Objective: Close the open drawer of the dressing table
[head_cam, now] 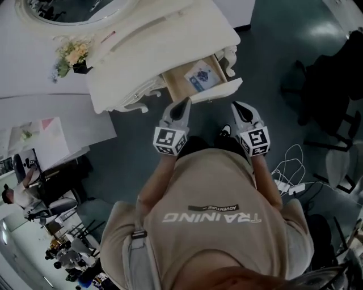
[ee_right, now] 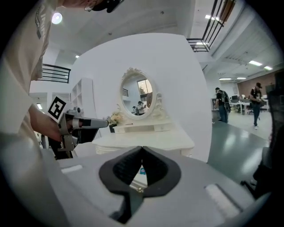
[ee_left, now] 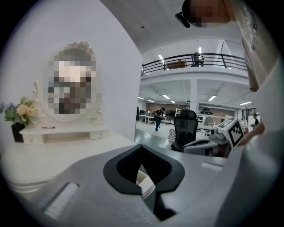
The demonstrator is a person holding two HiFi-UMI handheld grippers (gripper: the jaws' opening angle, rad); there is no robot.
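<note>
Left claw: jaws together at the tips, nothing gripped. Only a pale edge of the drawer shows through the gap behind the tips. Right claw: also tips together, empty. A bit of the blue-and-white item shows through its gap.

Head view: both claws point up-frame at the drawer front panel. The left claw tip is right at the panel's lower-left end; can't tell if it is touching. The right claw tip is just below the panel's right end, apart from it.

The drawer is open, pulled out of the white desk toward the person. Its slide axis runs from upper left to lower right in the head view. The front panel's long axis runs across that, lower left to upper right. The blue-and-white item lies flat inside on the wooden bottom.

Desk: ornate, cream white, curved carved edges. Oval mirror at the back, small flower bunch in a dark vase at the left end. The desk stands against a white wall.

Room: dark grey-green glossy floor, black office chair at right, white cables on the floor near the person. Person wears a beige shirt. Open office with a balcony railing and people far off.
</note>
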